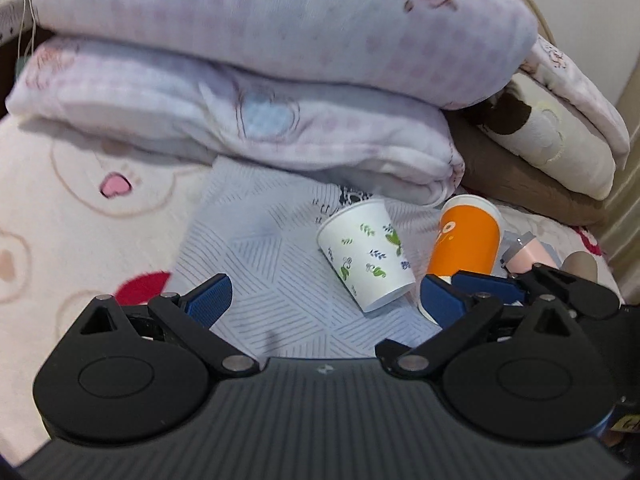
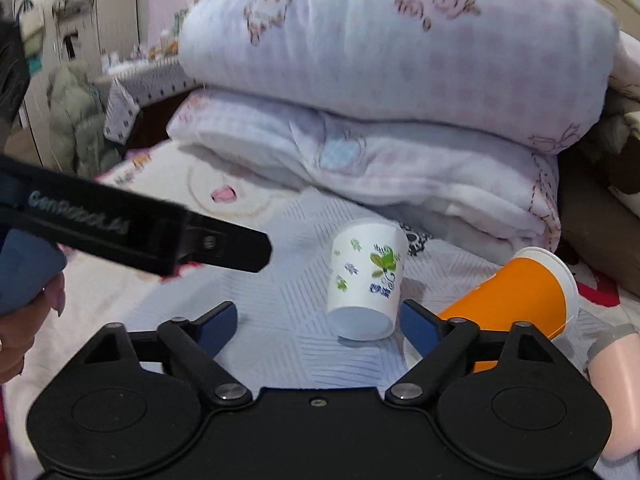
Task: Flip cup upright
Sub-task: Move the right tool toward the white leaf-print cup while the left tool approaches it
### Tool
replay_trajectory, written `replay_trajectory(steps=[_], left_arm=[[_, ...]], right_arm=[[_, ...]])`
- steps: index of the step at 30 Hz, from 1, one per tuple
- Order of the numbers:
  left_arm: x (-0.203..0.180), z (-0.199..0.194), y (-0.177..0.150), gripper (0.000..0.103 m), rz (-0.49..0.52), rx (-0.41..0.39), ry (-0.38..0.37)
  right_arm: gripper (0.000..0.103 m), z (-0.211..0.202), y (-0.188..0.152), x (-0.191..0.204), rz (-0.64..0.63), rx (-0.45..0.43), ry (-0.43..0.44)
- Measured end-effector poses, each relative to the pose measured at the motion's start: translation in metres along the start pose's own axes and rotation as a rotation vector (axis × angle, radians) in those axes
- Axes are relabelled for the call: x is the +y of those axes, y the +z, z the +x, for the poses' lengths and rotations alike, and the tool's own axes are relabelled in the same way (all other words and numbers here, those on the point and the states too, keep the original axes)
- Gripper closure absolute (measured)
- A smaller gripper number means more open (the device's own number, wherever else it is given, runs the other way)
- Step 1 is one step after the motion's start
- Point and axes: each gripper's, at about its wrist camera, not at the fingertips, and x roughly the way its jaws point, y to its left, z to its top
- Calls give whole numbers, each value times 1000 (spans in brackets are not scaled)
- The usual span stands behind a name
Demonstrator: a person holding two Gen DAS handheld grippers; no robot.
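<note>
A white paper cup with green and blue leaf prints [image 1: 368, 254] lies tipped on its side on a pale blue striped cloth [image 1: 256, 264]; it also shows in the right wrist view [image 2: 366, 276], its base toward the camera. An orange paper cup [image 1: 466, 242] lies tilted just right of it, also in the right wrist view [image 2: 516, 298]. My left gripper [image 1: 322, 300] is open and empty, just short of the white cup. My right gripper [image 2: 318, 320] is open and empty, with the white cup just ahead between the fingers. The right gripper's fingers [image 1: 492, 284] show beside the orange cup.
Folded pink-and-white quilts [image 1: 260, 80] are stacked right behind the cups. A brown and cream pillow [image 1: 532, 152] lies at the right. A pink cup [image 2: 618, 384] lies at the far right. The left gripper's body [image 2: 132, 226] crosses the left side.
</note>
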Motion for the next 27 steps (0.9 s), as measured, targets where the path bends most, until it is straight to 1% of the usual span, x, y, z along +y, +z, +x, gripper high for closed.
replay_trajectory(steps=[2, 6, 9, 13, 14, 15, 16, 19, 23, 27], left_arm=[[6, 6, -5, 2, -16, 6, -8], [22, 11, -6, 2, -82, -1, -45], [28, 16, -8, 2, -89, 3, -47], [31, 18, -10, 2, -101, 6, -62], [31, 17, -11, 2, -102, 6, -64], [31, 17, -11, 2, -104, 6, -65], [31, 17, -11, 2, -107, 7, -70], [31, 15, -10, 2, -119, 11, -93], [25, 11, -10, 2, -129, 17, -117], [14, 4, -12, 2, -109, 32, -128]], right_arm=[[22, 8, 5, -1, -30, 30, 7], [22, 14, 22, -2, -96, 60, -3], [22, 32, 27, 0, -158, 100, -28], [22, 57, 24, -5, -153, 140, -66], [24, 61, 24, -6, -149, 145, -80], [32, 64, 23, -6, -143, 148, -93], [37, 66, 22, -7, -134, 151, -99], [39, 63, 20, -6, -122, 144, -104], [39, 48, 18, 2, -120, 123, -76], [39, 31, 12, 10, -106, 122, -67]])
